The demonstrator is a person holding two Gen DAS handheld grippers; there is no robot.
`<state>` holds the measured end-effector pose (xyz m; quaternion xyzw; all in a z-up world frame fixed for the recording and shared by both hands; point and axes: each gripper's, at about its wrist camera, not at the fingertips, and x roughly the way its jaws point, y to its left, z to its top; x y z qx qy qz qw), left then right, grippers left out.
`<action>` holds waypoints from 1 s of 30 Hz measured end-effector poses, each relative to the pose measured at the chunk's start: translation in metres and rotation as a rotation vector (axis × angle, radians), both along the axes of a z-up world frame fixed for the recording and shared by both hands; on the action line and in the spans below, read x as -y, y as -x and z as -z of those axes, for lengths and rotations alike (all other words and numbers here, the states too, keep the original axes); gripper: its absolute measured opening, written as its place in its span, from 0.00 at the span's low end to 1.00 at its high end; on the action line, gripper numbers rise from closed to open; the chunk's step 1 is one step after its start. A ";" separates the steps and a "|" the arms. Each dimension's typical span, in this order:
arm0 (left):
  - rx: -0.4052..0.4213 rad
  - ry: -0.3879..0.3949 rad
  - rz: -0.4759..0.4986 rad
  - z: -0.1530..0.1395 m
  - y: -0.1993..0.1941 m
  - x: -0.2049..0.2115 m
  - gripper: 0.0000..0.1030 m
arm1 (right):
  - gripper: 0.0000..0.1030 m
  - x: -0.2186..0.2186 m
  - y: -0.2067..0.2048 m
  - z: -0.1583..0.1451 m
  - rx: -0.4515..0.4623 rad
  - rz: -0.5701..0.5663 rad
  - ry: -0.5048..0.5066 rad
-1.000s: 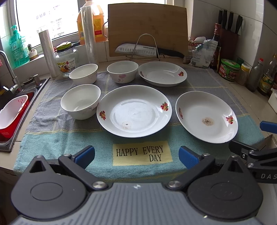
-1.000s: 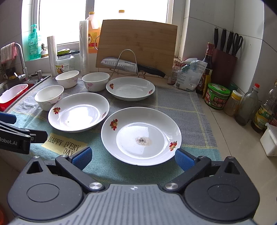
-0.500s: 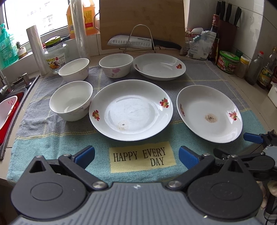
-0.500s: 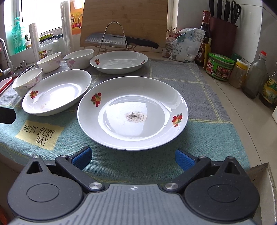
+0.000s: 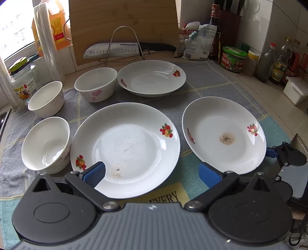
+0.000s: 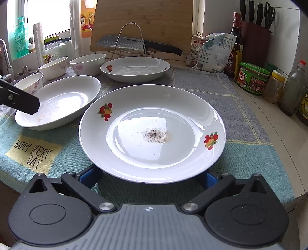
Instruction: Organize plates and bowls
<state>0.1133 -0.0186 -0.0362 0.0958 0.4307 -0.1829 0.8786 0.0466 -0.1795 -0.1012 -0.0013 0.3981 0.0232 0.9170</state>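
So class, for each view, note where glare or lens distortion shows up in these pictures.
Left wrist view: window overexposed, glare streaks on the middle plate, edges bowed by the fisheye lens. Right wrist view: a bright reflection patch on the near plate, blown-out window, dark vignette in the corners.

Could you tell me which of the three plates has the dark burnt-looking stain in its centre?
It is the right-hand plate, in front of the right gripper. The middle plate has only faint specks near its front rim, and the back plate looks nearly clean.
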 end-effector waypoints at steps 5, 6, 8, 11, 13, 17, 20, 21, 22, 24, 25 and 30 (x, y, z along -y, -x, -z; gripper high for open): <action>-0.013 0.012 0.147 0.003 -0.019 0.025 0.99 | 1.00 0.002 0.005 0.001 0.024 -0.017 -0.002; -0.021 0.013 0.176 0.003 -0.022 0.032 0.99 | 1.00 0.003 0.004 0.000 0.015 -0.027 -0.003; -0.026 0.034 0.232 0.001 -0.028 0.045 0.99 | 1.00 0.005 0.002 -0.001 0.001 -0.049 -0.005; -0.033 0.047 0.313 0.001 -0.037 0.065 0.99 | 1.00 0.008 0.001 -0.001 -0.010 -0.079 -0.006; -0.032 0.030 0.343 0.002 -0.044 0.079 0.99 | 1.00 0.011 0.000 -0.001 -0.017 -0.107 -0.007; -0.040 -0.017 0.377 0.008 -0.061 0.106 0.99 | 1.00 0.016 -0.002 -0.002 -0.037 -0.162 -0.008; -0.062 -0.054 0.386 0.018 -0.074 0.120 0.99 | 1.00 0.018 -0.003 -0.002 -0.032 -0.193 -0.009; -0.079 -0.063 0.377 0.021 -0.079 0.123 0.99 | 1.00 0.019 -0.002 -0.001 -0.027 -0.198 -0.010; -0.103 -0.066 0.373 0.026 -0.085 0.125 0.99 | 1.00 0.019 -0.002 -0.001 -0.028 -0.203 -0.011; -0.141 -0.066 0.373 0.032 -0.093 0.129 0.99 | 1.00 0.019 -0.004 -0.002 -0.038 -0.206 -0.009; -0.154 -0.070 0.378 0.036 -0.097 0.132 0.99 | 1.00 0.019 -0.004 -0.002 -0.040 -0.205 -0.009; -0.179 -0.119 0.456 0.052 -0.110 0.144 0.99 | 1.00 0.018 -0.005 -0.002 -0.041 -0.190 -0.007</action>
